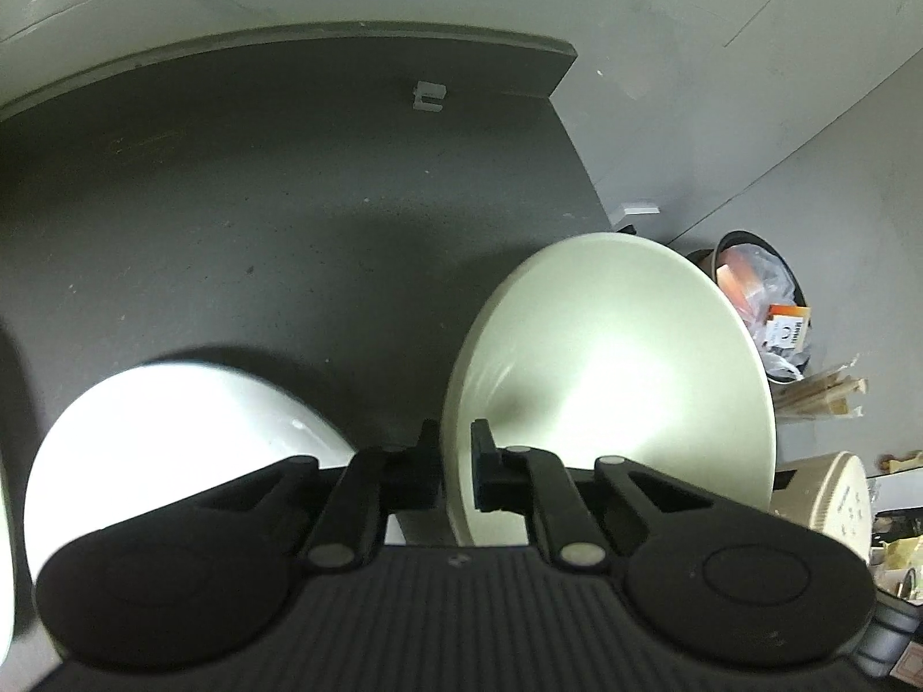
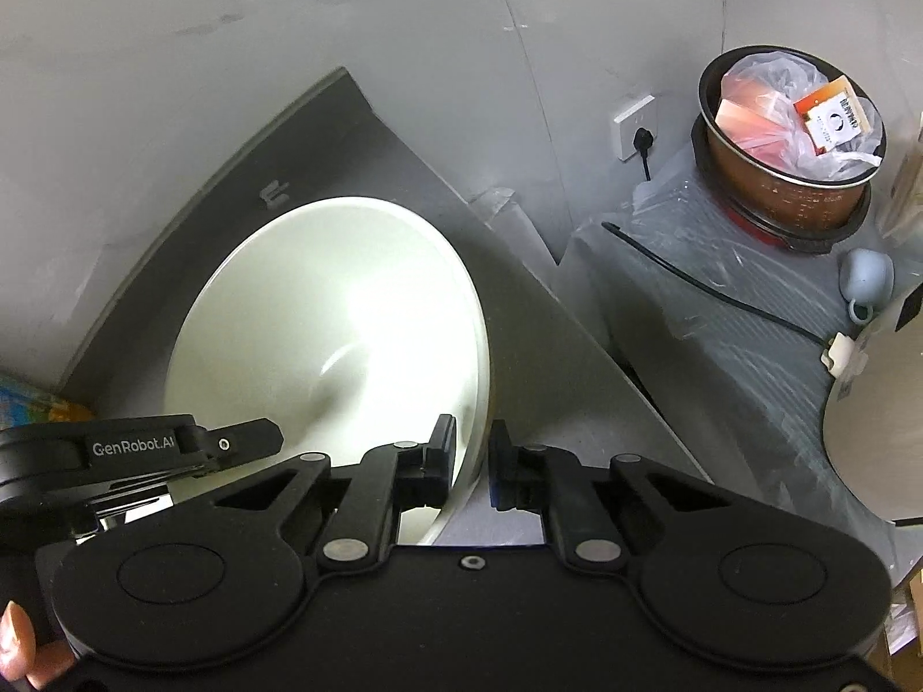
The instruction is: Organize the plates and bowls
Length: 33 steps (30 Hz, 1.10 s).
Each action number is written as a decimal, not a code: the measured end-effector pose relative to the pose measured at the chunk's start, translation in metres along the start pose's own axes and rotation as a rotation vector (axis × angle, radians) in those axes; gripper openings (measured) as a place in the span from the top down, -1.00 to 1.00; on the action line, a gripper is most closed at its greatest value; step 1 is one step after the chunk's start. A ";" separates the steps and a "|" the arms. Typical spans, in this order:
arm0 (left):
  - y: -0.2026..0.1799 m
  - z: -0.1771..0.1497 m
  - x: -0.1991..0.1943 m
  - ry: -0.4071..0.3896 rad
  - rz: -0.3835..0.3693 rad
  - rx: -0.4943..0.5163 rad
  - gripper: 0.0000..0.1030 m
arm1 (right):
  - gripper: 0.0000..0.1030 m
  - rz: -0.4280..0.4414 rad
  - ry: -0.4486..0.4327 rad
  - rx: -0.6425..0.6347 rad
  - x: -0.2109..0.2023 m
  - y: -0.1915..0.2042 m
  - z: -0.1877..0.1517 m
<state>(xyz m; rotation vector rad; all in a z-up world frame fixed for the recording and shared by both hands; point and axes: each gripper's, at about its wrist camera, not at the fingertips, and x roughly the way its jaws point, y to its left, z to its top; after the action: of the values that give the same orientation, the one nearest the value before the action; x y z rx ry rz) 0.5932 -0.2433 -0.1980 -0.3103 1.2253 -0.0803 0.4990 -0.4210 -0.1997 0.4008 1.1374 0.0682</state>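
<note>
A pale green plate (image 1: 611, 375) is held tilted above the dark grey table (image 1: 231, 202). My left gripper (image 1: 456, 450) is shut on the plate's near rim. A white bowl (image 1: 173, 432) sits on the table at the lower left. In the right wrist view the same pale green plate (image 2: 334, 334) is tilted, and my right gripper (image 2: 470, 444) is shut on its right rim. The left gripper's body (image 2: 132, 450) shows at the plate's lower left.
A rice cooker pot (image 2: 790, 150) stuffed with plastic bags stands on a wrapped grey box at the right, with a blue mug (image 2: 865, 277) beside it. A wall socket (image 2: 634, 127) is behind. A small white clip (image 1: 428, 95) lies at the table's far edge.
</note>
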 end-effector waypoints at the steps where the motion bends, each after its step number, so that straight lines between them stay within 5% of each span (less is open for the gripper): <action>1: 0.000 -0.002 -0.003 -0.003 -0.004 -0.001 0.85 | 0.78 0.000 -0.008 -0.006 -0.004 0.001 -0.001; 33: 0.014 -0.065 -0.101 -0.093 -0.051 -0.020 0.88 | 0.71 0.130 -0.097 -0.062 -0.096 0.015 -0.052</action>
<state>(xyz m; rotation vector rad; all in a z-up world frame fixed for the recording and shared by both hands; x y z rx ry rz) 0.4963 -0.2198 -0.1295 -0.3591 1.1262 -0.0972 0.4139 -0.4176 -0.1297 0.4176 1.0105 0.1953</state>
